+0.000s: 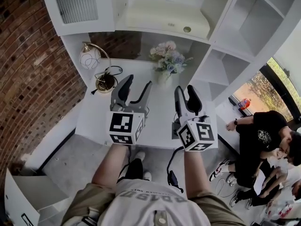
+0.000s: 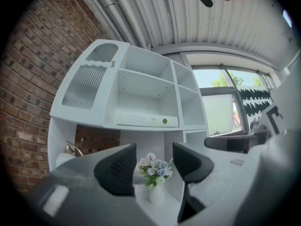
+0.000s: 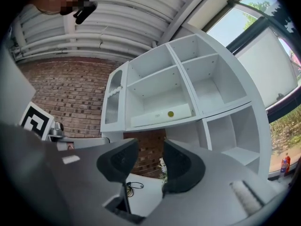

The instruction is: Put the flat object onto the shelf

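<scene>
The flat object point(image 1: 162, 19) is a long white case with a small gold dot. It lies on the middle shelf of the white shelf unit point(image 1: 221, 29), and also shows in the left gripper view as the case point(image 2: 146, 120) and in the right gripper view as the case point(image 3: 160, 116). Both grippers hang over the white desk point(image 1: 101, 114), below and in front of that shelf. My left gripper point(image 1: 136, 89) point(image 2: 154, 166) is open and holds nothing. My right gripper point(image 1: 186, 98) point(image 3: 149, 164) has a narrower gap and is also empty.
A vase of flowers point(image 1: 167, 62) stands at the back of the desk between the grippers. A gold lamp with a glass shade point(image 1: 94, 62) and its cable sit at the back left. A brick wall point(image 1: 28, 65) runs along the left. People point(image 1: 263, 145) sit at the right.
</scene>
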